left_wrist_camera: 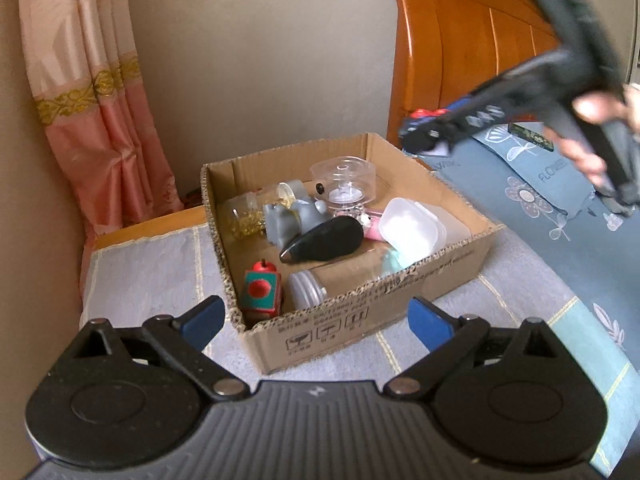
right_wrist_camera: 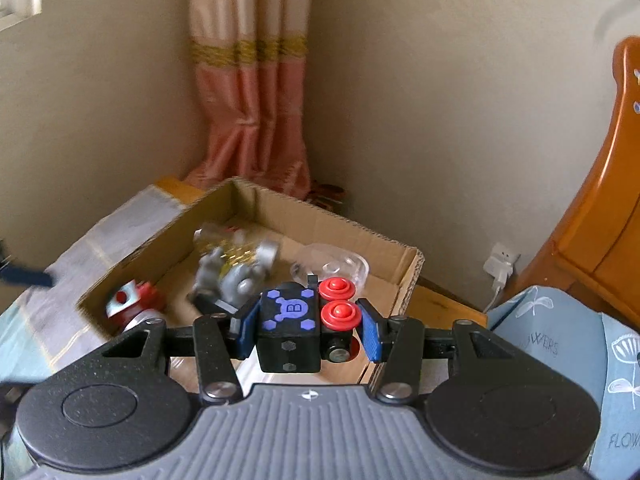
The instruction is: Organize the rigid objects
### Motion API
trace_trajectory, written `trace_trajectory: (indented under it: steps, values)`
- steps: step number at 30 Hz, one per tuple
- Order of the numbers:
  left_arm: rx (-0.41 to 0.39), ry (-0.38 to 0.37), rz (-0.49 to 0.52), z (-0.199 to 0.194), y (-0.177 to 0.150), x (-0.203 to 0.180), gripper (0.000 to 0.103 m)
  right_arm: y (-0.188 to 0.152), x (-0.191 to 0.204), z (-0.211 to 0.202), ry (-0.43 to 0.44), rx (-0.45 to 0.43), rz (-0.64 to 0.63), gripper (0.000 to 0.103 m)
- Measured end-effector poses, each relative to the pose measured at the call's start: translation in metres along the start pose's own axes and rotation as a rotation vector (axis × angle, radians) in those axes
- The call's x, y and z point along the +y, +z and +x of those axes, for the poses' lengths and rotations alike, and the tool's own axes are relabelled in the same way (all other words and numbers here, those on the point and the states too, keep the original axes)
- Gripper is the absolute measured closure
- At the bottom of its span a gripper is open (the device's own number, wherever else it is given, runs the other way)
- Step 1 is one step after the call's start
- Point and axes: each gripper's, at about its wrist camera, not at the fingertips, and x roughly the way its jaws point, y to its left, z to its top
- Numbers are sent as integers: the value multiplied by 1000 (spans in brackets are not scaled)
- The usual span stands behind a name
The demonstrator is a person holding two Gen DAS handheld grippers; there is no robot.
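Observation:
My right gripper [right_wrist_camera: 306, 330] is shut on a black toy block [right_wrist_camera: 290, 330] with blue markings and two red buttons. It holds it in the air just before the near right corner of the cardboard box [right_wrist_camera: 360, 240]. The left wrist view shows that gripper [left_wrist_camera: 424, 130] with the toy above the box's far right corner. My left gripper [left_wrist_camera: 316, 320] is open and empty, in front of the box [left_wrist_camera: 372, 312]. The box holds a red-green toy [left_wrist_camera: 262, 290], a black oval object [left_wrist_camera: 324, 240], a grey figure [left_wrist_camera: 292, 216], a white lidded container [left_wrist_camera: 408, 226] and clear jars [left_wrist_camera: 344, 182].
The box stands on a cloth-covered bedside surface [left_wrist_camera: 152, 272]. A bed with blue flowered bedding [left_wrist_camera: 532, 200] and a wooden headboard [left_wrist_camera: 460, 40] lies to the right. A pink curtain [left_wrist_camera: 100, 100] hangs in the corner. A white plug [right_wrist_camera: 500, 266] sits on the wall.

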Motion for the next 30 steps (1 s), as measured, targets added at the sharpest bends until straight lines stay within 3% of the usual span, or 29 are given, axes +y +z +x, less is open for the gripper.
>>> trace_trajectory:
  steps: [3,9,15,21,25,30]
  values:
    - [-22,22,9,-4,-5,4,5,10,-7,19,-38,20,36,47]
    - [-32,34,-4,-4,-11,11,5,5,-17,37,-102,71,119,29]
    - [-47,59,-1,-10,-16,9,5,-5,-8,11,-137,75,150,9]
    - [-50,67,-18,-23,-22,0,5,-13,1,-36,-162,41,213,0]
    - [-35,133,-68,-28,-31,-6,2,-42,14,-61,-158,27,273,0]
    - [15,221,-160,-29,-49,-14,2,-106,42,-64,-191,96,350,0]
